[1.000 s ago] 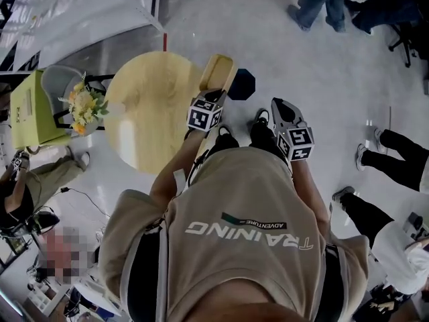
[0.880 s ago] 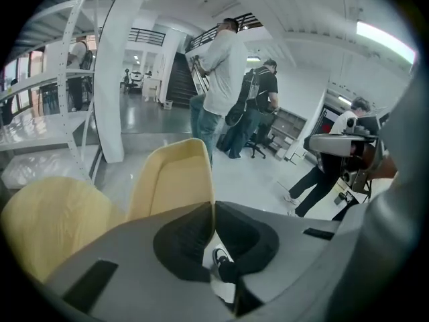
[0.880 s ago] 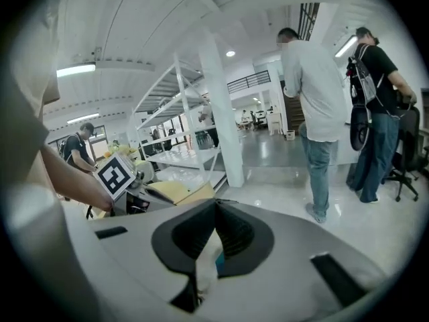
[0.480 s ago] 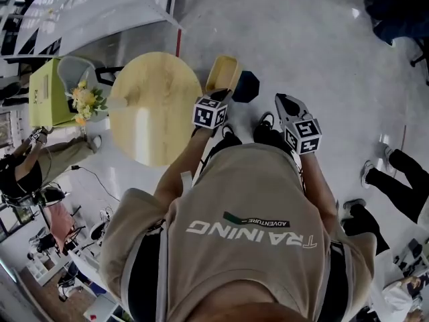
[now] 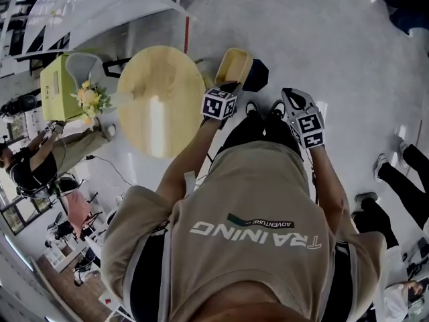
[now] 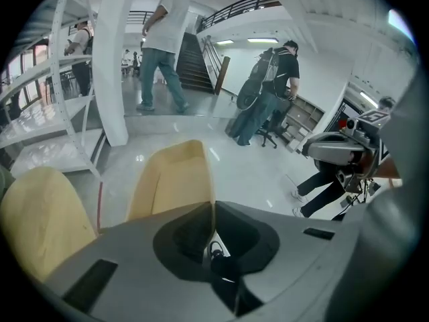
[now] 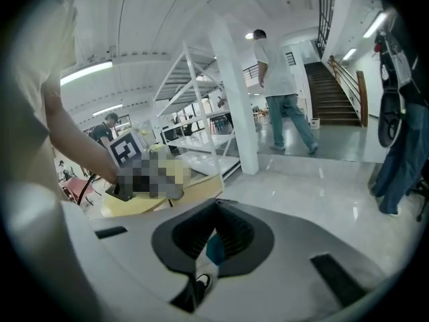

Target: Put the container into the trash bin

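Both unchanged — left hand-held gripper (image 5: 228, 86) tight on container (image 5: 236, 62), right hand-held gripper (image 5: 290, 94) closed, empty

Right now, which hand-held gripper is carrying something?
The left hand-held gripper: its jaws clamp the yellow container by its wall. The right hand-held gripper is shut on nothing.

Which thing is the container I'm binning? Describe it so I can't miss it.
Start at the round pale wooden table in the head view; the left gripper is just past its edge. The pale yellow oblong open-topped container is clamped in its jaws and sticks out ahead. Its light colour and trough shape set it apart from the small dark object on the floor beside it.
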Demonstrator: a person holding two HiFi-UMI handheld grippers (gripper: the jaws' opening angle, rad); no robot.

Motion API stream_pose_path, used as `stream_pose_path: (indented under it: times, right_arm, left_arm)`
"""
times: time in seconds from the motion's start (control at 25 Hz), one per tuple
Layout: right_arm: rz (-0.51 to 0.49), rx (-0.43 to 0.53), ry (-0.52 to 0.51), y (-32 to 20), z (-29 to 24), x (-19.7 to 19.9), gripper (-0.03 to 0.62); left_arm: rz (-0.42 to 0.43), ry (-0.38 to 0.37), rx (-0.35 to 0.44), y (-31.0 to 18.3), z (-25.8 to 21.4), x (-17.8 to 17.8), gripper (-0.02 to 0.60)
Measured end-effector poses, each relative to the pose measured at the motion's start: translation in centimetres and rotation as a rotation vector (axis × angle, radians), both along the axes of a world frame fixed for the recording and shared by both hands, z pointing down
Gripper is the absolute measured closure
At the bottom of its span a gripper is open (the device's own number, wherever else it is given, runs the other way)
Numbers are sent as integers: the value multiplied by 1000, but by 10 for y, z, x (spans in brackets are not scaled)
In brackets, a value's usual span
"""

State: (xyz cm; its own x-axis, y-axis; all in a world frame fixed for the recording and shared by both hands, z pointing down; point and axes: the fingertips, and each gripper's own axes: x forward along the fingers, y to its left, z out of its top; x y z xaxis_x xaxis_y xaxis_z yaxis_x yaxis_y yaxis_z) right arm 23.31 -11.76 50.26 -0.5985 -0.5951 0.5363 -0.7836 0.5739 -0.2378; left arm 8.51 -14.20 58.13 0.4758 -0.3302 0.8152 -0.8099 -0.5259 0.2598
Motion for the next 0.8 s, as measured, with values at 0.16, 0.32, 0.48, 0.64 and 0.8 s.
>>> stream_pose_path:
  times: [0.16,0.32,0.48,0.64,0.8]
  right_arm:
    - [0,-44,-26,-1,16,9,592]
    - [-31,-120,-9,3,44,18,592]
    - [-31,-186,-35,-5,77,23,592]
    - [-43,-247,-26,-14,115,11,592]
    - [-63,-324,23,-26,178,-28,592]
  left_arm:
    - [-21,-26,-39,-4,32,7,555]
    - [-31,-35,-92,-7,67,18,555]
    - [-20,-48,-138,-14,109,28,555]
    - [-71,-52,-211,-19,153,13,555]
    - [-95,-59,-284,-19,207,-26,555]
